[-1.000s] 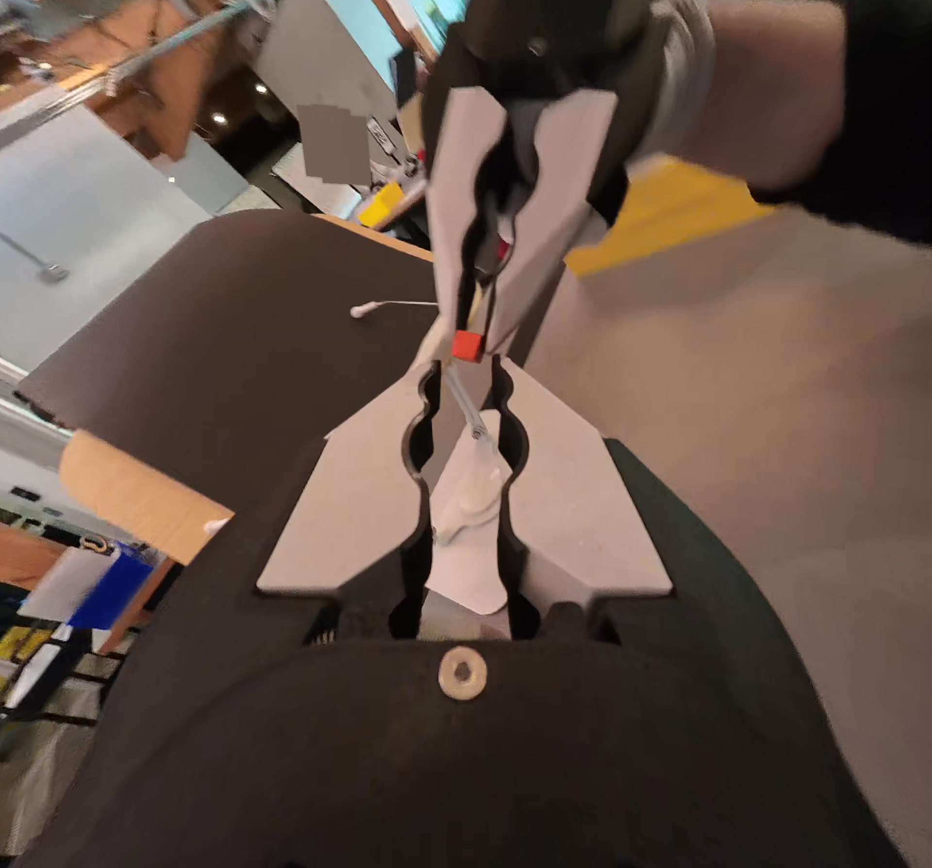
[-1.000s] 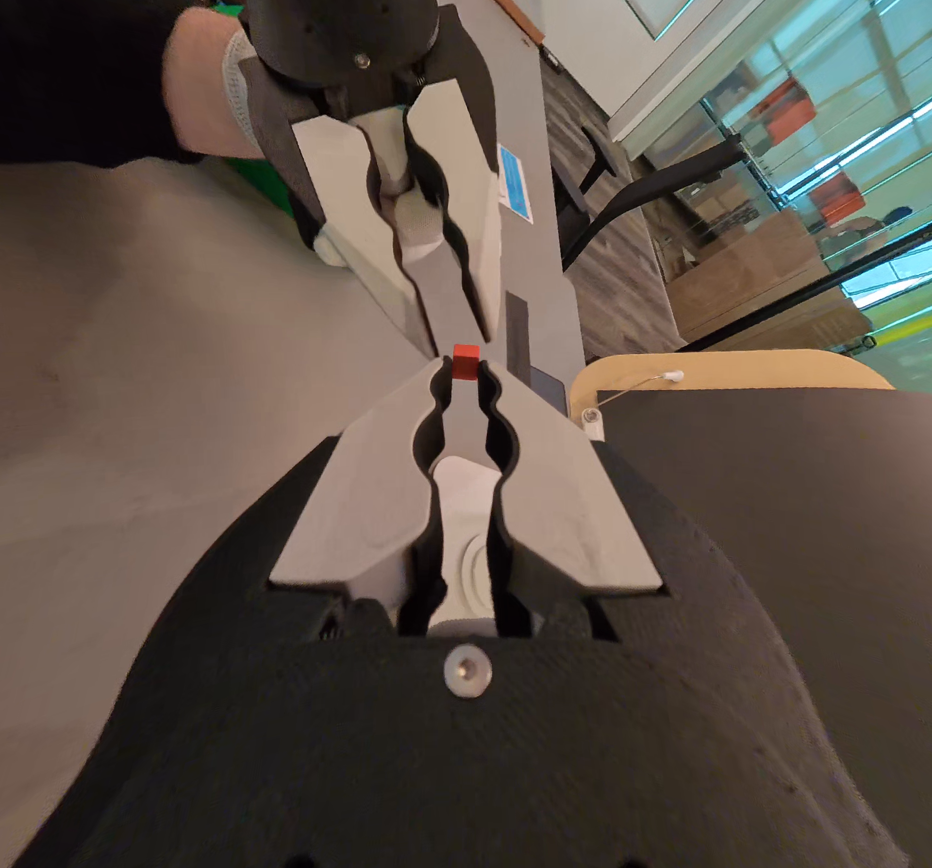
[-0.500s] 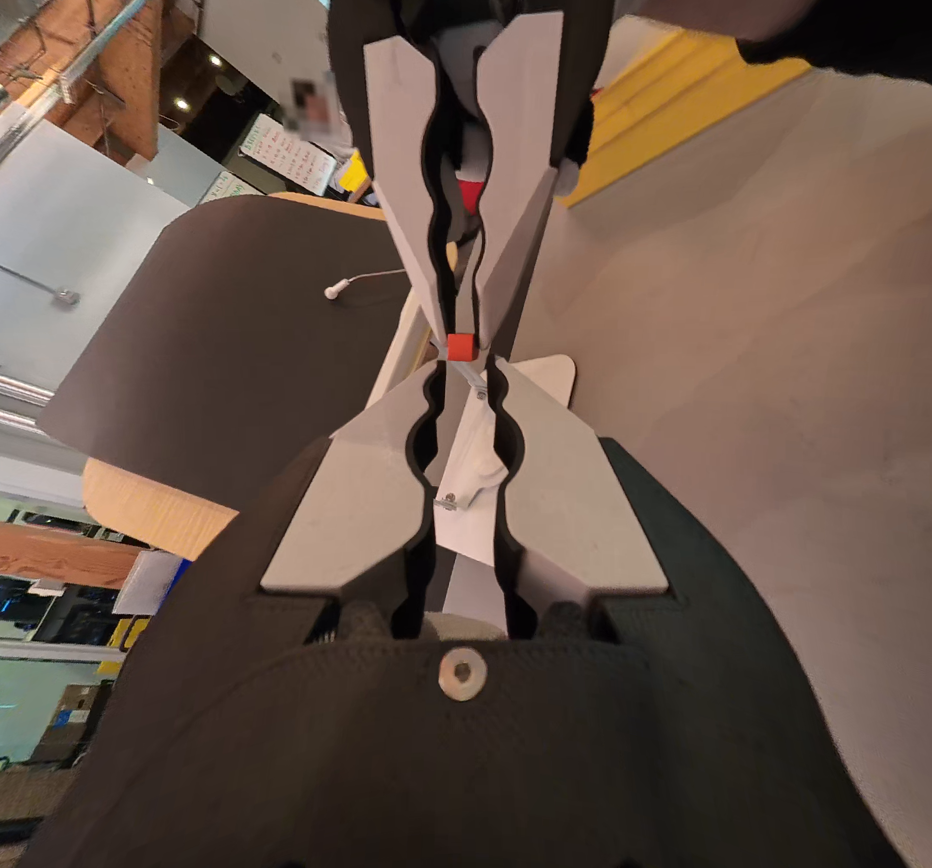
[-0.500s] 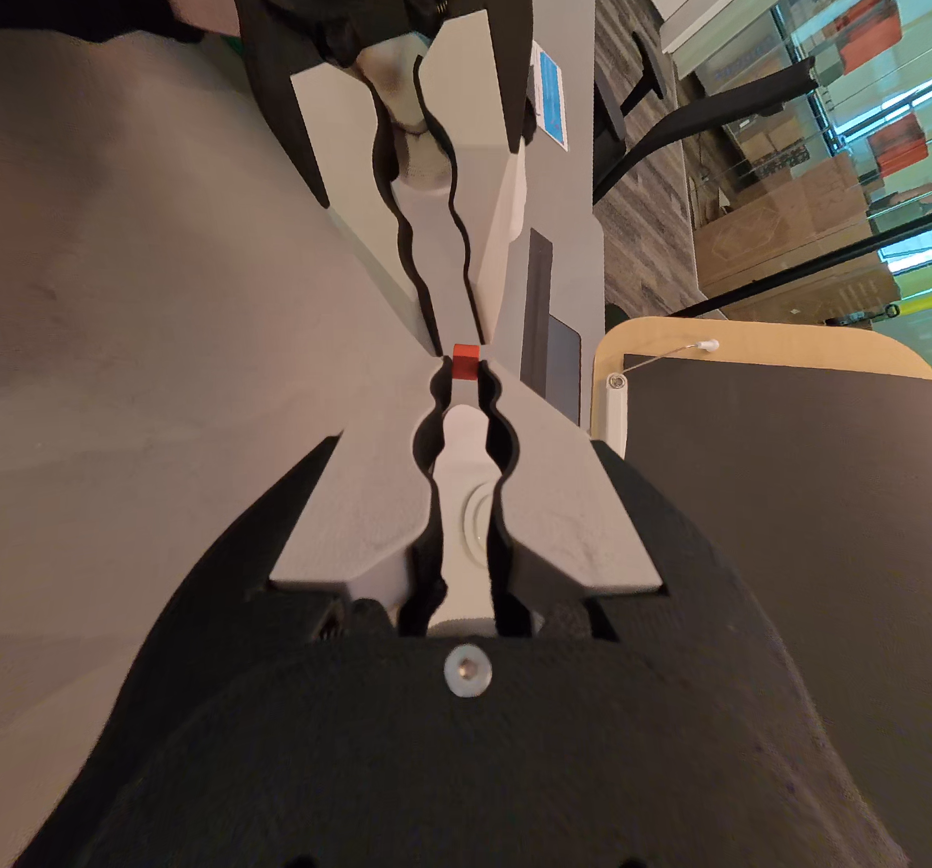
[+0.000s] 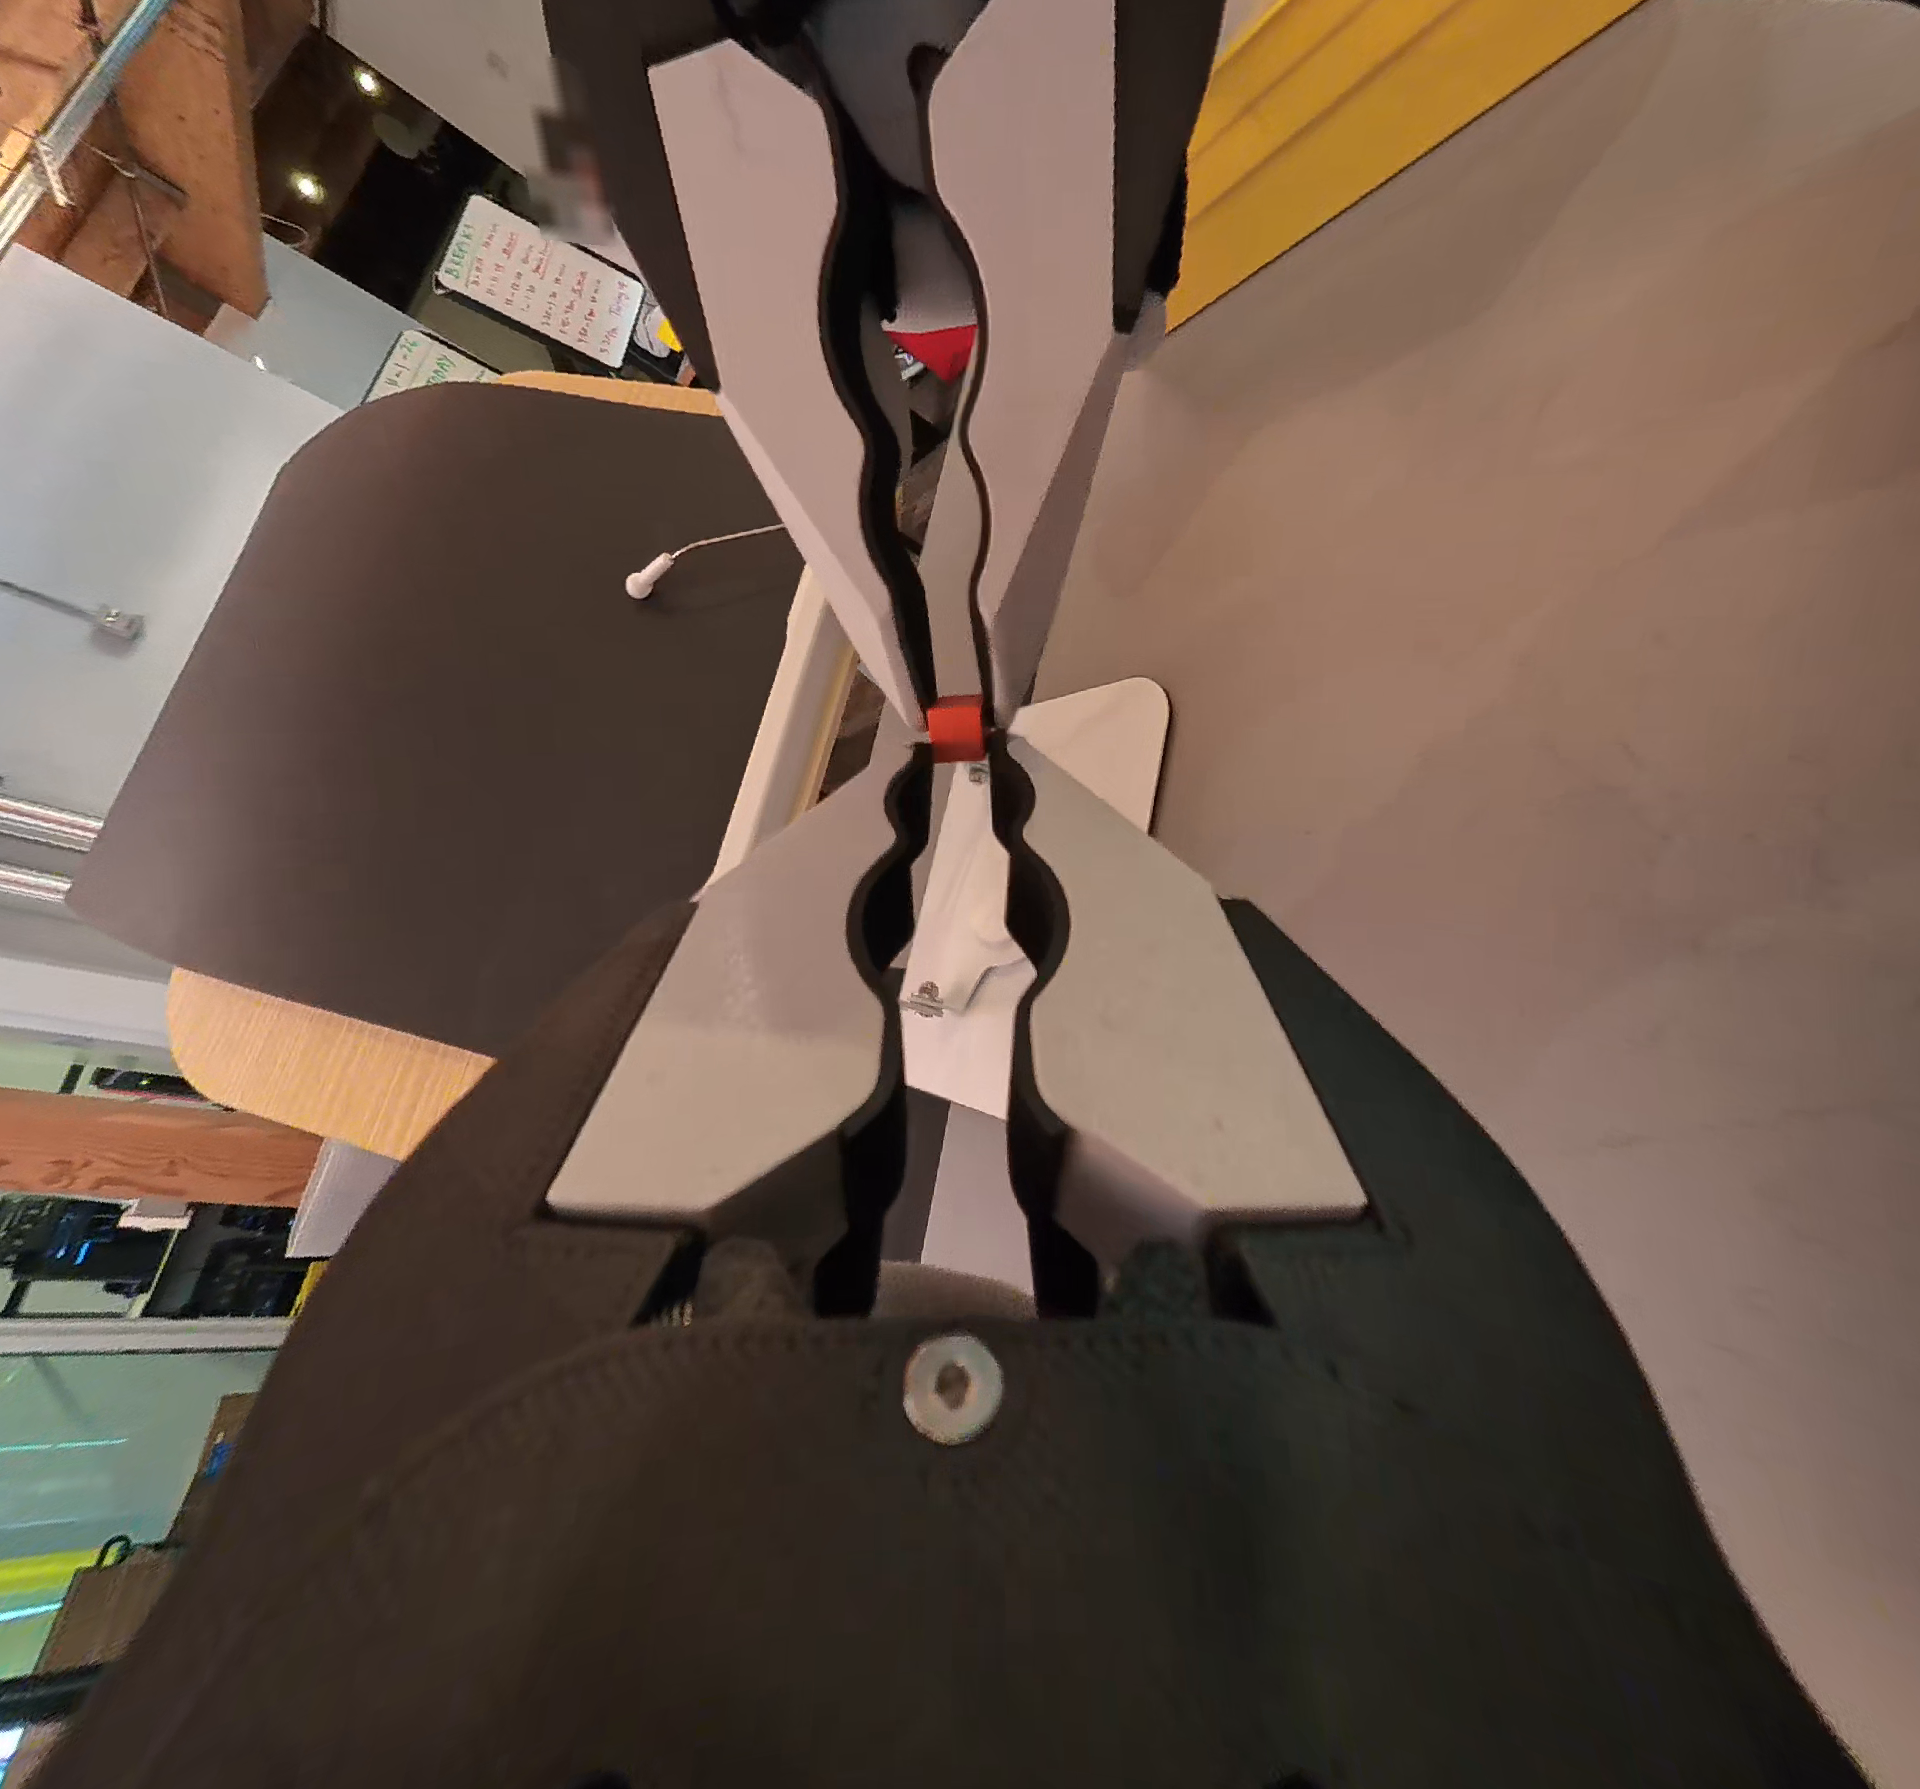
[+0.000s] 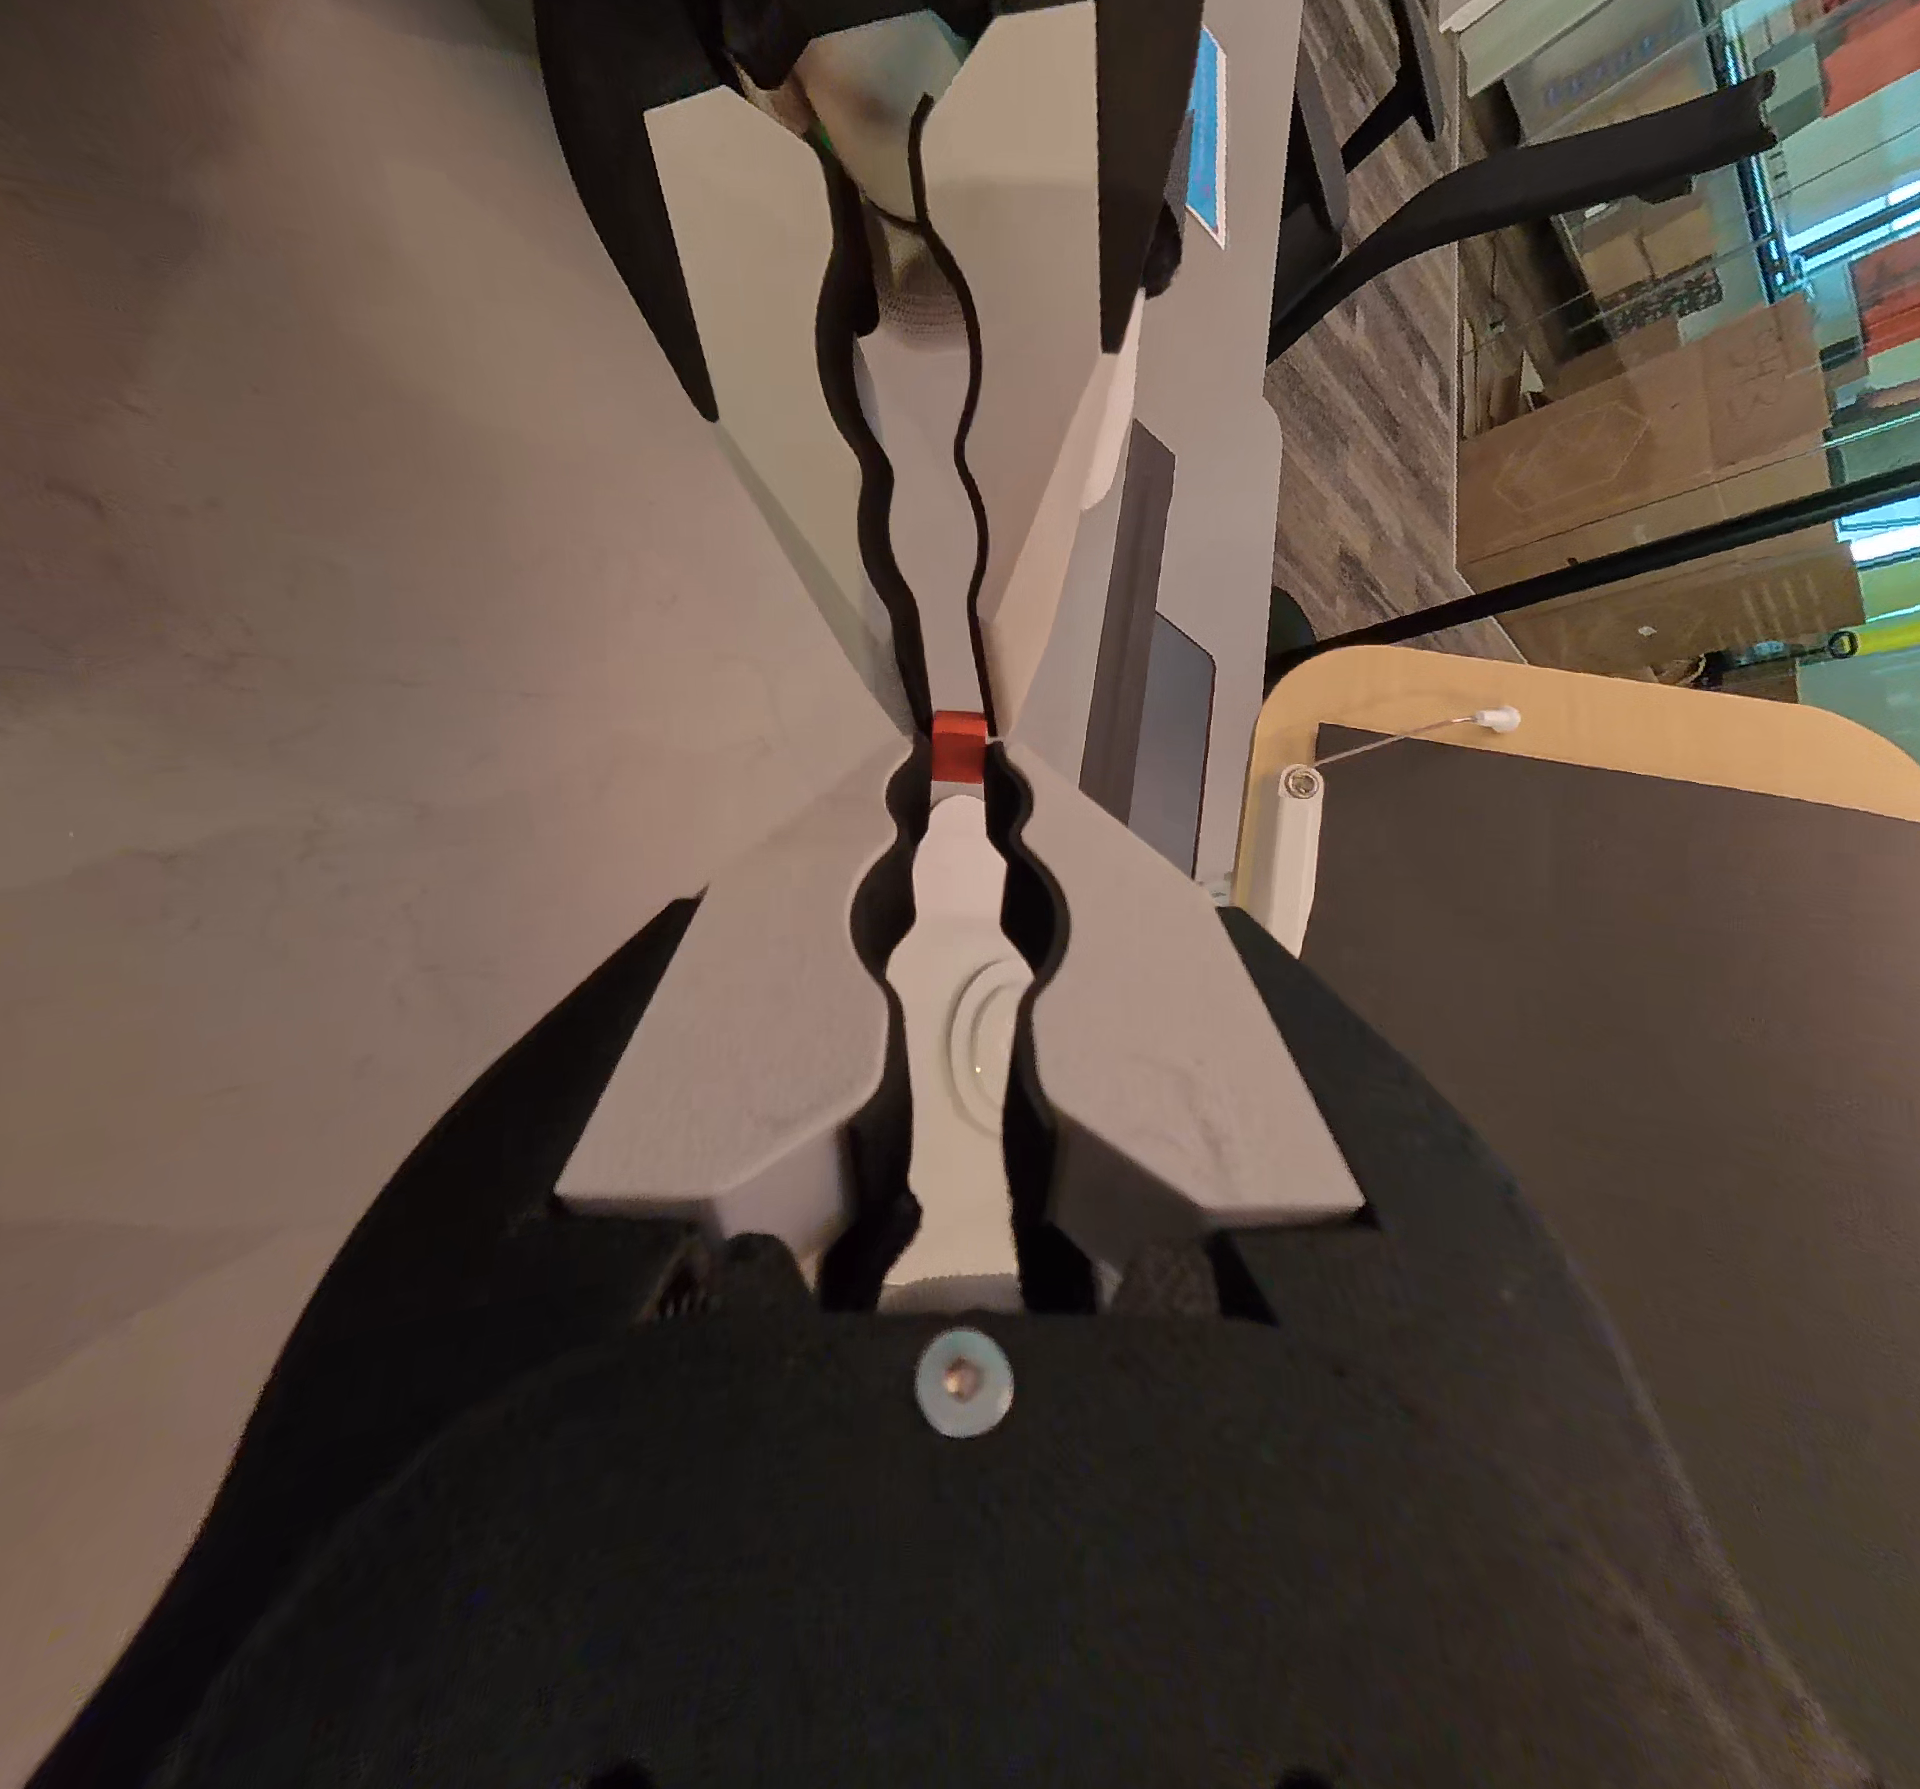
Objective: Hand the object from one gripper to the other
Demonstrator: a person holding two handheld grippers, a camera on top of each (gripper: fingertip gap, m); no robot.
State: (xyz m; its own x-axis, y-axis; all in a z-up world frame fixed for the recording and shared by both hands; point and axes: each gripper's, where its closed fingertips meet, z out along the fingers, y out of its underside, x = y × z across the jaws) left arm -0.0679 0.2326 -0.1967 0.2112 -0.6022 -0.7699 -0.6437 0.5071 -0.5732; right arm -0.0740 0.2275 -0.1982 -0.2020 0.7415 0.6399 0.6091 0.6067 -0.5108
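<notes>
Handover point, mid-frame in both views. The red cube is small, matte and square-edged, and it sits off the surface, caught between two sets of tips that meet nose to nose.

Right gripper: jaws pinching the cube; in the right wrist view the block sits between its grey tips with its far end sticking out. Left gripper: jaws drawn in to roughly the cube's width, tips flanking the cube's other end. Cannot tell whether they press on it or only touch.

Fingers are pale grey plastic with a faint printed grain – flat faces outside, wavy black-lined inner edges, set in black textured bodies. Each body carries a single bright screw.

Room to move:
- Right wrist view, left half of frame: grey surface, smooth and lightly mottled, bare right up to the grippers.
- Right of frame: a black panel with a rounded pale wood border, its near edge close beside the right gripper's body.
- A thin wire with a white tip lies across the panel's upper corner.
- Upper right: black chair and cardboard boxes on a plank floor, well apart from the grippers.

Left wrist view: a yellow strip borders the surface at upper right; a whiteboard stands at upper left.
</notes>
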